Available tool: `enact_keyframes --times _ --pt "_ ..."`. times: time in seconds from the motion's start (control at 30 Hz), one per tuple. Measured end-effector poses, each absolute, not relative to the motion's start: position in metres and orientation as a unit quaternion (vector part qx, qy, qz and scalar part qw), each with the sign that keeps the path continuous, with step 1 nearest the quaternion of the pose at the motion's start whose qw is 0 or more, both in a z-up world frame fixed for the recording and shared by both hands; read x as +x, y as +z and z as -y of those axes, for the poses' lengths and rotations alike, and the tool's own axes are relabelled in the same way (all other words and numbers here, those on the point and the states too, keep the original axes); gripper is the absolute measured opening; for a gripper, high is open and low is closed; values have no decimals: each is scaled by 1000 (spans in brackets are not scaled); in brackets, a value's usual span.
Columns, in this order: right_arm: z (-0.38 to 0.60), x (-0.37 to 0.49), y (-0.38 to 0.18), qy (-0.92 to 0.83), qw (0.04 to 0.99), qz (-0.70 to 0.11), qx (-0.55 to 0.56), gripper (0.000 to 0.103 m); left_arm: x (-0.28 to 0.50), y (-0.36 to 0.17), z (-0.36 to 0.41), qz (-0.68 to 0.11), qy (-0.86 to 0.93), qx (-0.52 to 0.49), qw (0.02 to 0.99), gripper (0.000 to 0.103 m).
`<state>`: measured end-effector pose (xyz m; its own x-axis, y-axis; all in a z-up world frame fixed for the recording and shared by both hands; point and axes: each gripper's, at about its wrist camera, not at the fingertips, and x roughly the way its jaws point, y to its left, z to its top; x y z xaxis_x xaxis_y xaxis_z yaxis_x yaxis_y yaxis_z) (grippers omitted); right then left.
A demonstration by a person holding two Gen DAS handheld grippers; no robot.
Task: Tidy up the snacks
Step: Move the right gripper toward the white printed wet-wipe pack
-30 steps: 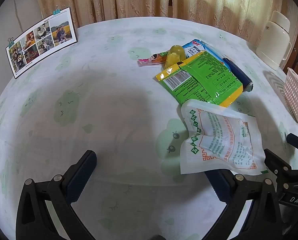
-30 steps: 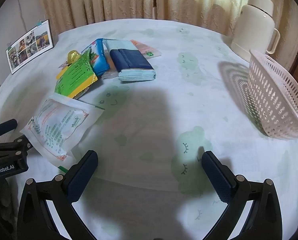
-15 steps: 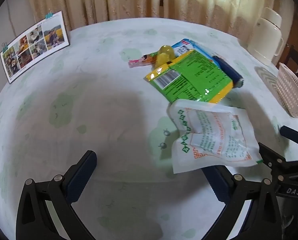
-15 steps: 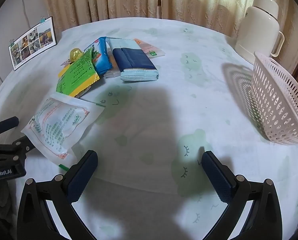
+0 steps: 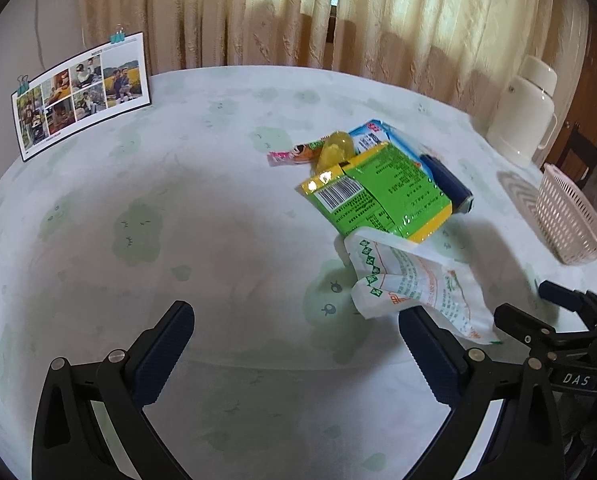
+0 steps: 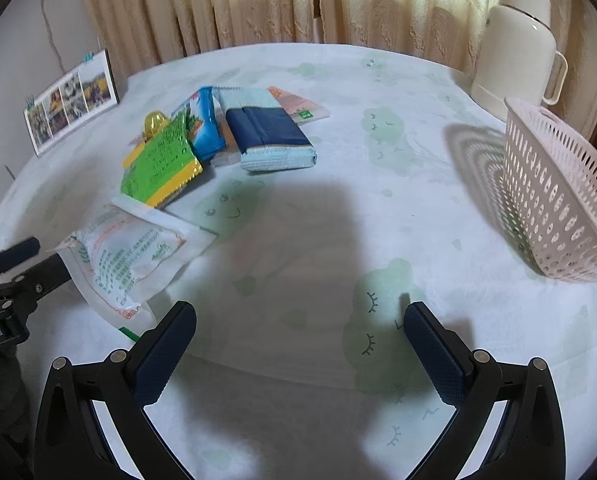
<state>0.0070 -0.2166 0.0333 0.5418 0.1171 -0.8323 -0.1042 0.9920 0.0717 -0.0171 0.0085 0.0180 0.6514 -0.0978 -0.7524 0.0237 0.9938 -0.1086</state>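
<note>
A pile of snacks lies on the round table: a white packet [image 5: 414, 280] [image 6: 126, 252] nearest me, a green and yellow packet [image 5: 378, 196] [image 6: 162, 164], a blue packet [image 6: 202, 124], a navy and pale blue pack [image 6: 270, 136], a yellow jelly cup [image 5: 334, 152] and a pink bar [image 5: 294, 154]. My left gripper [image 5: 298, 348] is open and empty, its right finger beside the white packet's near corner. My right gripper [image 6: 298, 344] is open and empty over bare cloth, right of the white packet.
A pink lattice basket [image 6: 554, 188] [image 5: 566, 216] stands at the right. A cream thermos jug [image 6: 514, 44] [image 5: 522, 112] stands behind it. A photo card [image 5: 82, 88] leans at the far left. Curtains hang behind the table.
The left gripper has drawn back and up a little, so the snacks look farther away. The white packet now looks more crumpled. The right gripper has hardly moved.
</note>
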Motion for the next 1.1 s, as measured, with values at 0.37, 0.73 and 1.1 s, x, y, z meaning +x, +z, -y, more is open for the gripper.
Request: enact_keyframes --times 0.37,0.73,1.1 --pt "227 -5 41 122 887 -442 52 103 -26 21 -25 -410 -23 -51 911 101" --pt "198 -15 45 144 892 -429 -7 103 -27 22 -28 -404 -15 -44 913 101" --pt "182 -17 53 177 890 -420 -33 103 -30 28 -37 -393 -6 -41 918 101"
